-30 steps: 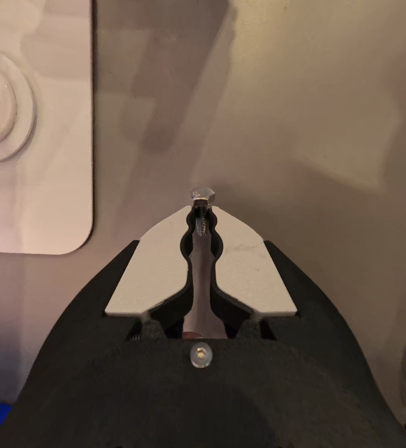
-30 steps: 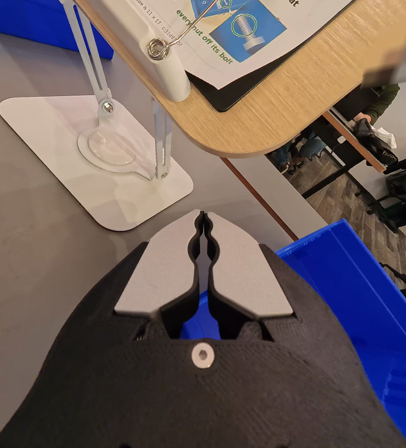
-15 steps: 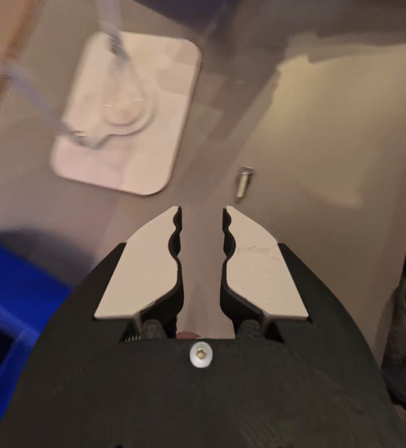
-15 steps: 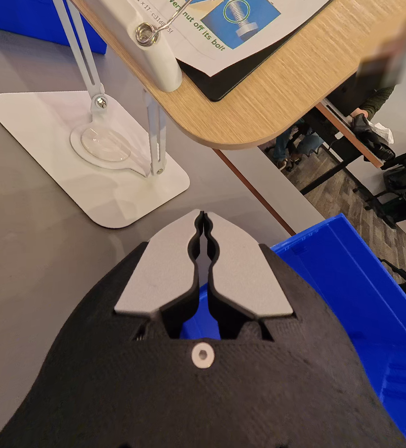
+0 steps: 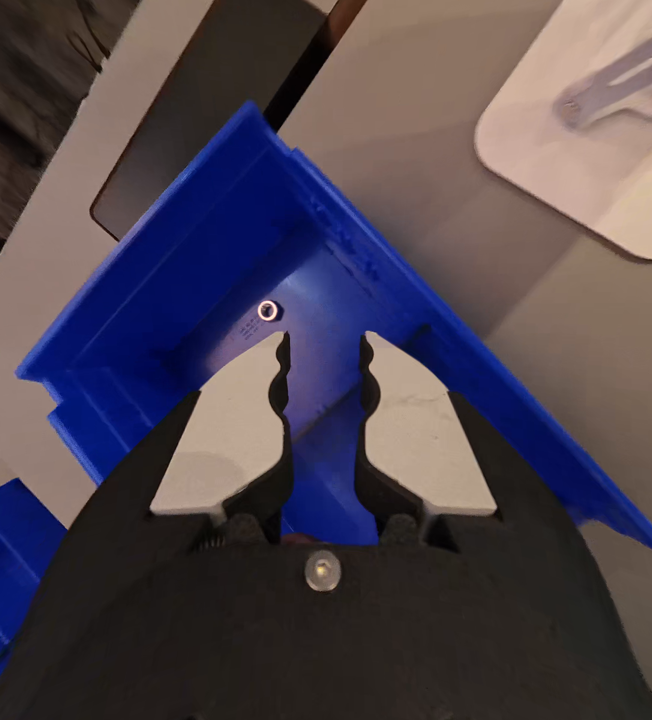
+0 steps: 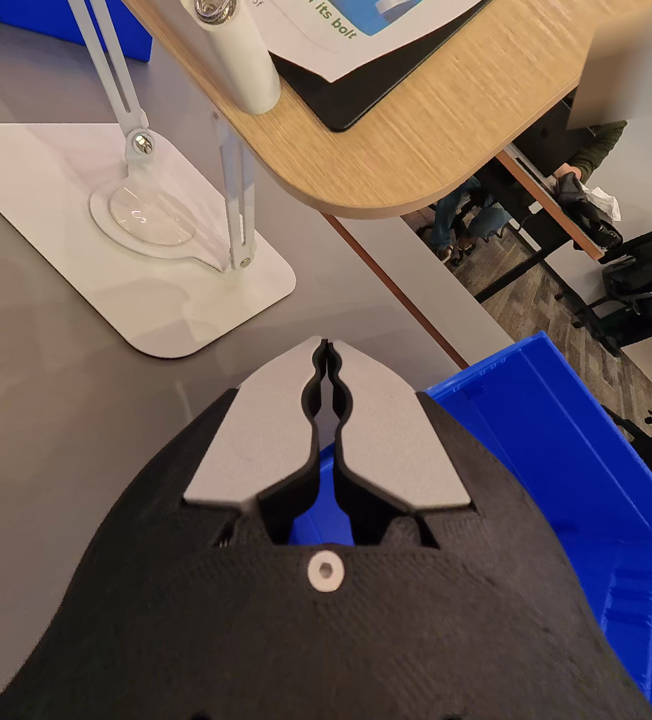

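Observation:
My left gripper [image 5: 325,335] is open with nothing between its pads, and it hovers over a blue plastic bin [image 5: 184,249]. A small metal nut [image 5: 268,311] lies on the bin's floor just beyond and left of my left fingertip [image 5: 277,339]. My right gripper [image 6: 325,343] is shut with nothing between its pads, above the grey table [image 6: 43,389]. The corner of a blue bin [image 6: 550,428] lies just right of it.
A white stand base [image 6: 160,296] with thin white legs sits on the table ahead of the right gripper; it also shows in the left wrist view [image 5: 589,136]. A wooden shelf [image 6: 433,128] with a printed sheet hangs above. Beyond the table edge are floor, chairs and a seated person. Across from one pair of fingers to the other is roughly 45 centimeters. Measured from the fingertips, the small metal nut [image 5: 268,311] is 12 centimeters or so from the left gripper and 50 centimeters from the right.
A second ago my left gripper was shut on a bolt. It opened, the bolt lay on the table, and the gripper swung left over the blue bin. The right gripper stayed shut and edged forward.

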